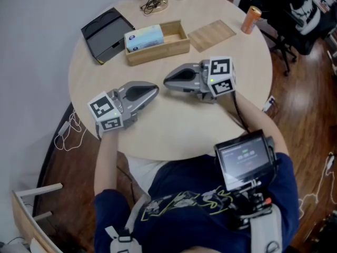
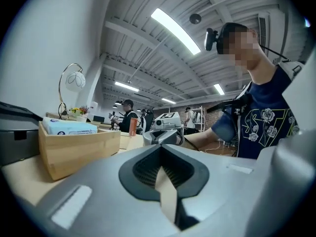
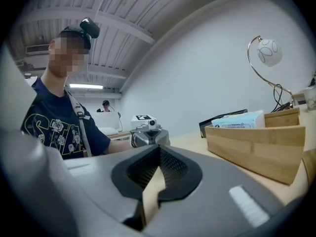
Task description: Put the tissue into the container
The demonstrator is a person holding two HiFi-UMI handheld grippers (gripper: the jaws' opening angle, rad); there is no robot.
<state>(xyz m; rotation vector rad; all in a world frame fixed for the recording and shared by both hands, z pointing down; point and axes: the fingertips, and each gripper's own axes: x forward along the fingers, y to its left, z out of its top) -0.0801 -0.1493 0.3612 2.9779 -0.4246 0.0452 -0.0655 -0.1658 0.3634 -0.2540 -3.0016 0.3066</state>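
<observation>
The tissue (image 1: 144, 37), a pale blue pack, lies inside the box (image 1: 176, 46). It fills the left end and stands a little above the rim, while the right end is bare wood. So the job looks done to me: the pack is in the container and nothing is holding it.

Nearer the person, both claws are down on the table (image 1: 174, 133), well apart from the box. The left gripper (image 1: 155, 90) and the right gripper (image 1: 166, 81) point at each other, tips close but not quite touching. Each claw is pinched fully together with nothing in it; only bare tabletop shows past the dark pads.

If this is the parking step, the way to do it well is to rest both tools flat and level, clear of the box wall, so that nothing nudges the pack. I'd keep the tips from knocking into each other.

A flat board (image 1: 211, 35) lies just right of the box and may be its lid, though I can't be sure. A black tray (image 1: 105, 33) sits to the left and an orange can (image 1: 251, 19) stands at the far right edge.
</observation>
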